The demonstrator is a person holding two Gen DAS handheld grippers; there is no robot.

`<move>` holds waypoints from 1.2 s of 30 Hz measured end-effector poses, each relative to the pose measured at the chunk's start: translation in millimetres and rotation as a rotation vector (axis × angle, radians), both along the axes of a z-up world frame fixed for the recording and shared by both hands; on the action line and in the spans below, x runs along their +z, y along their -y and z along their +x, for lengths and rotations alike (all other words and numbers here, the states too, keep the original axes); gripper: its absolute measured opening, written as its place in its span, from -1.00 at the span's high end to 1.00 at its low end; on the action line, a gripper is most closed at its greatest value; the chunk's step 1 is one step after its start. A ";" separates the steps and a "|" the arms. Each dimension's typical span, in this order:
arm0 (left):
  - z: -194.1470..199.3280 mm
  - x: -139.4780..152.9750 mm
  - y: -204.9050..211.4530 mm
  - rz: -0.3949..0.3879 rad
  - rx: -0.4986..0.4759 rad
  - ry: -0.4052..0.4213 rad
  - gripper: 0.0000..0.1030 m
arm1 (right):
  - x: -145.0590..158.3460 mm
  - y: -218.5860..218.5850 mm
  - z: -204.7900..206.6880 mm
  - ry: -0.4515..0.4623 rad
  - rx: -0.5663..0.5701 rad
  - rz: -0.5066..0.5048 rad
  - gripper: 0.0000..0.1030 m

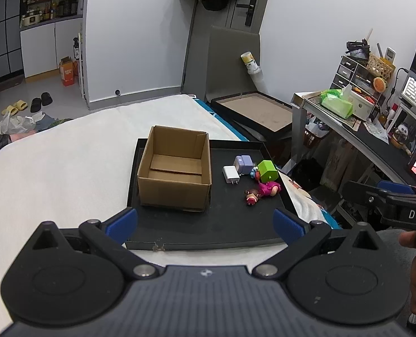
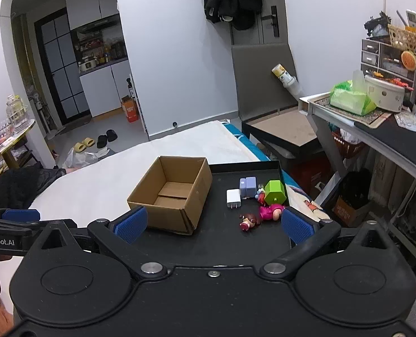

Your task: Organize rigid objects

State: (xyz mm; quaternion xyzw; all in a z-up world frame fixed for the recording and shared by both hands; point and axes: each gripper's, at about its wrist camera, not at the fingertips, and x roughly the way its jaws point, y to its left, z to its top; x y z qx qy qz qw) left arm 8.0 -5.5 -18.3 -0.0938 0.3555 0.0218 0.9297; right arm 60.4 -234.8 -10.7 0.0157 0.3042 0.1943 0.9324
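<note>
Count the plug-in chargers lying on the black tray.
2. The white charger lies right of the cardboard box, prongs toward the camera. The lavender charger sits just behind it, beside the green toy. Another could hide behind the toys.

Open empty cardboard box (image 1: 174,172) upright on black tray (image 1: 222,224), white charger (image 1: 231,174), lilac charger (image 1: 243,164), green block (image 1: 267,170), pink figurine (image 1: 264,190) clustered right

Open tray floor in front, clutter at the far right.

The black tray (image 1: 208,233) is bare along its near edge. The cardboard box (image 1: 174,174) stands open-topped on its left half, walls upright. Right of it, the white charger (image 1: 231,175), purple block (image 1: 244,164), green block (image 1: 267,170) and pink figure (image 1: 264,190) crowd together near the right rim.
</note>
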 end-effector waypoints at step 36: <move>97.1 -48.1 -56.8 -0.045 0.084 -0.104 -0.97 | -61.6 4.0 94.6 -0.155 -0.092 -0.007 -0.99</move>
